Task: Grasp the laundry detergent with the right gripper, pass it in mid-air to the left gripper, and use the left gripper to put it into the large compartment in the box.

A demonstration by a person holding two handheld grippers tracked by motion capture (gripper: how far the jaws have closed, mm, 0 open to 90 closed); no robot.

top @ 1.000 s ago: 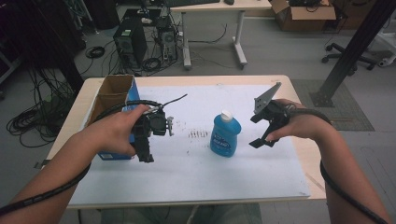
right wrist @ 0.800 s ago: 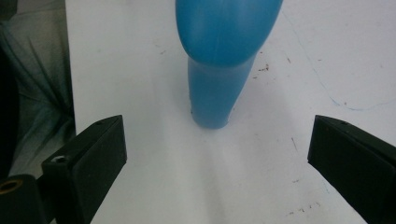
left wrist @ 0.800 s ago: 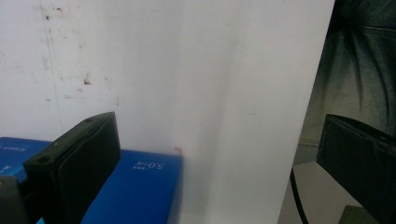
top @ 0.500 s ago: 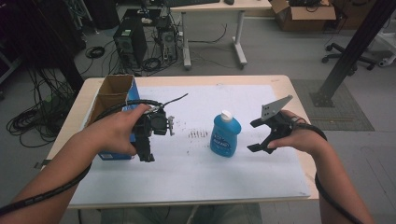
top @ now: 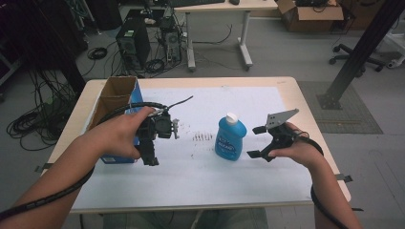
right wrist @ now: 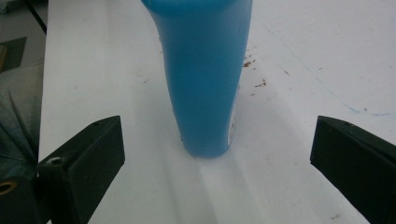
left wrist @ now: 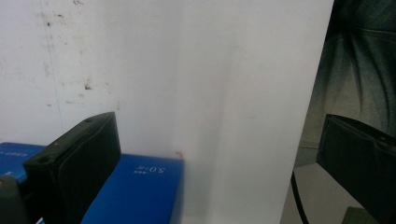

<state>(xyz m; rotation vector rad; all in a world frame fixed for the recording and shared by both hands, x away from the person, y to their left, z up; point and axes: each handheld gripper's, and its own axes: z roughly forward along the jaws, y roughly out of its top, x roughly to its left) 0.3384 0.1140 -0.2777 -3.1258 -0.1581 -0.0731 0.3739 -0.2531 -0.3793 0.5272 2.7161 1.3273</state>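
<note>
One surface — pale wood edge, covered by one white sheet marked with small brown specks near its middle.

One cardboard box, open at the top, with blue printed sides, at the left end of the surface; in my left gripper view its blue face lies just beneath my jaw.

One blue bottle — translucent blue plastic, white cap, printed label on the front — standing upright on the white sheet, right of centre. In my right gripper view its body stands straight ahead, between my two jaws but apart from both.

Two hand-held grippers, one in each of my hands. My left hand-held gripper hangs above the sheet beside the box, jaws spread wide, nothing in them. My right hand-held gripper sits just right of the bottle, jaws spread wide and pointing at it, holding nothing — nothing lies between it and the bottle.

Beyond the surface, on the floor: a computer tower, tangled cables, a second table, another cardboard box.
</note>
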